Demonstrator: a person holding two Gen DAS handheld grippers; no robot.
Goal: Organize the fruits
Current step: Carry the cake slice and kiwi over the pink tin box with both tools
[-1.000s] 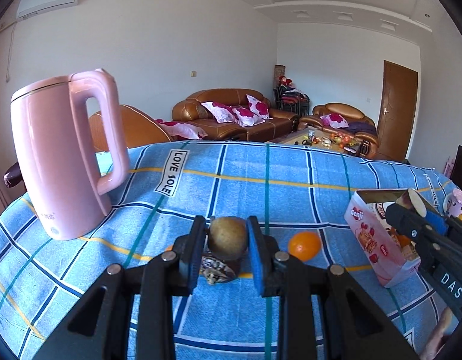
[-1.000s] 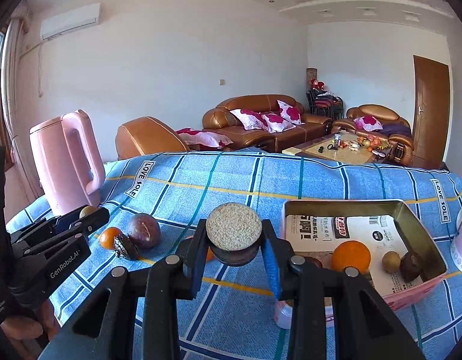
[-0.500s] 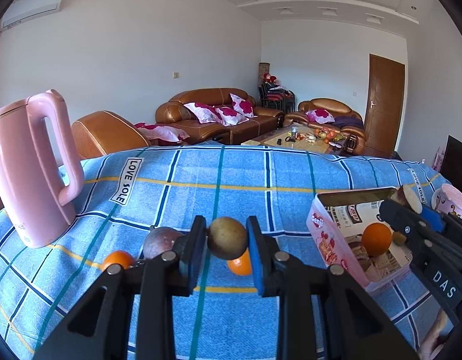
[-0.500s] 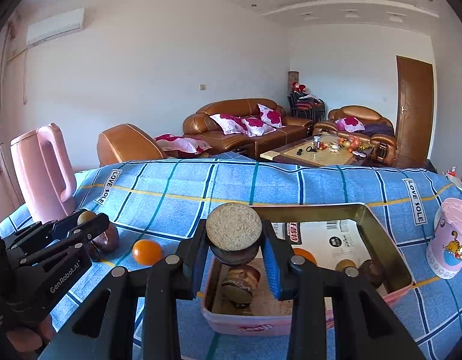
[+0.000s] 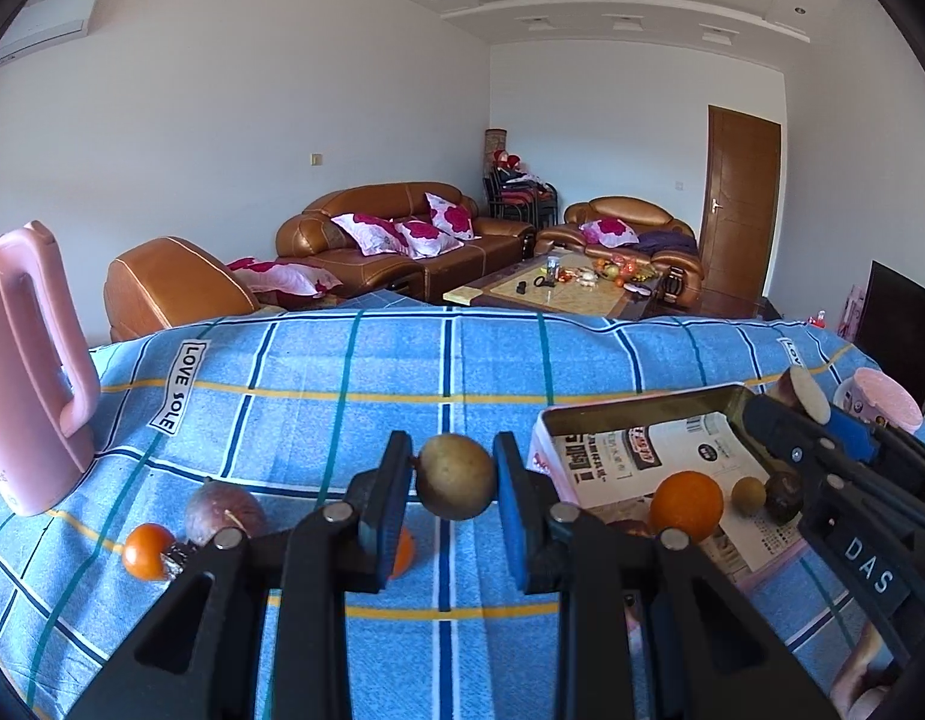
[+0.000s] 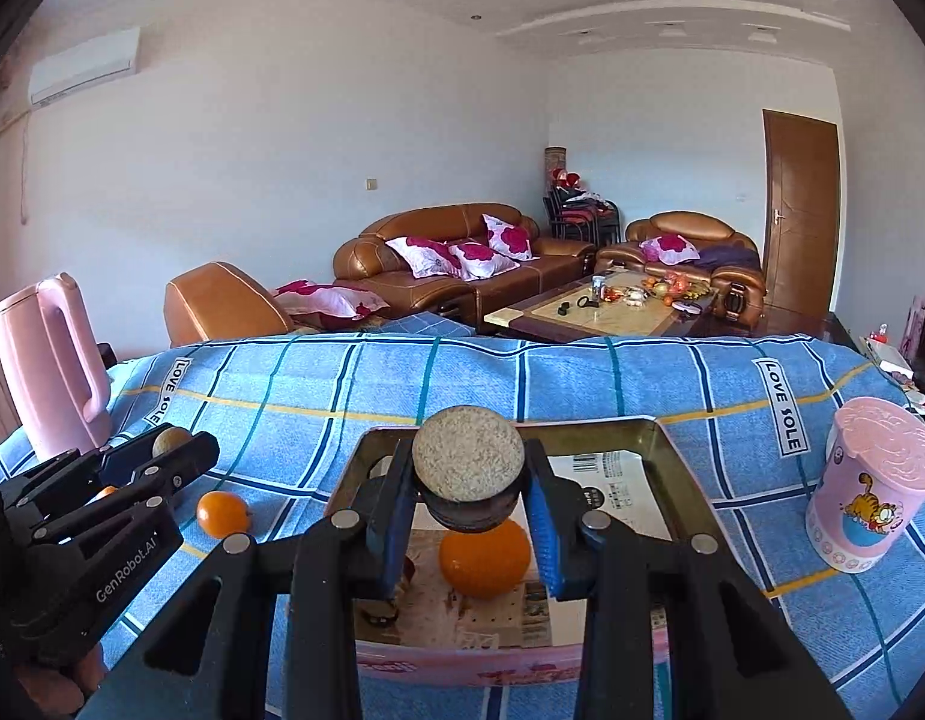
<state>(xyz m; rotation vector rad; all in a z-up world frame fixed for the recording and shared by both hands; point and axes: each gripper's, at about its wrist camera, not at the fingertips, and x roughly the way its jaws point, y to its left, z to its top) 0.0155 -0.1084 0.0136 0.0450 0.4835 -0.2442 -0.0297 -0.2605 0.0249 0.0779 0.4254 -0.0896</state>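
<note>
inside pink box (image 6: 510,663): orange (image 6: 485,561), small brown fruits (image 5: 748,494), paper lining.

The blue checked cloth (image 5: 354,396) covering the surface carries white patches printed "LOVE SOLE": one patch (image 5: 180,387) in the left wrist view, and two in the right wrist view, at left (image 6: 169,391) and at right (image 6: 775,405). The right hand-held gripper (image 5: 816,414), seen from the left wrist view, bears the white letters "DAS" (image 5: 870,564) on its body. The left hand-held gripper (image 6: 162,450), seen from the right wrist view, bears "GenRobot.AI" (image 6: 135,567) on its body. Printed paper (image 5: 636,450) lining the pink box (image 5: 543,450) shows characters and a barcode, too small to read
</note>
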